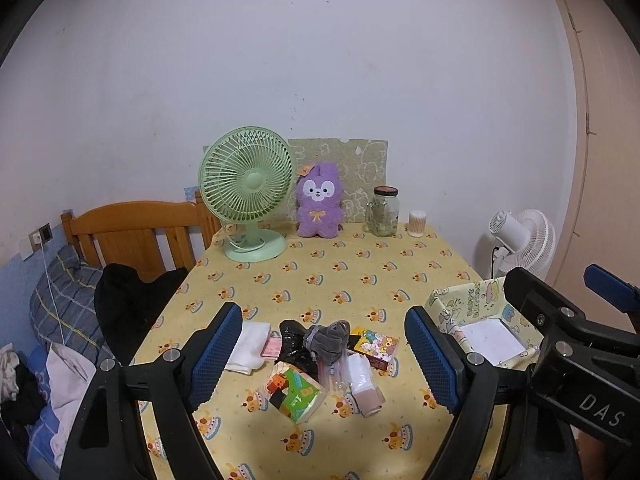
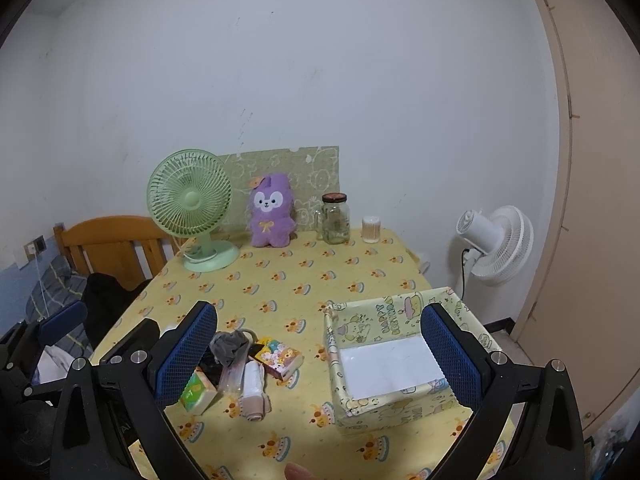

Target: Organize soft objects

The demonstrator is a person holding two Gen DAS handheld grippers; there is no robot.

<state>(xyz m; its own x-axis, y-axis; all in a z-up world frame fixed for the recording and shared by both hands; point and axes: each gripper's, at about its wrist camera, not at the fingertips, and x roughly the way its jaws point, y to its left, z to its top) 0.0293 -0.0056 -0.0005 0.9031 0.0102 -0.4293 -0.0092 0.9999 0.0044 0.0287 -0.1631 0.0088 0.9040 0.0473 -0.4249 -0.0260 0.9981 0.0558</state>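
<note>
A matt yellow printed cloth (image 1: 360, 280) covers the table. Behind the fuzzy purple plush rabbit (image 1: 319, 206), a rough green board (image 1: 360, 168); right of it, a glossy glass jar (image 1: 382, 212).

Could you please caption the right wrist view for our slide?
Open right gripper above small soft items beside an empty paper-wrapped box.

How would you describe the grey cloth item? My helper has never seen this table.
On the yellow tablecloth, find the heap of small things at the near edge, left of the patterned box. The grey cloth item lies on top of the black bag; it is the heap's only grey, crumpled fabric piece.
</note>
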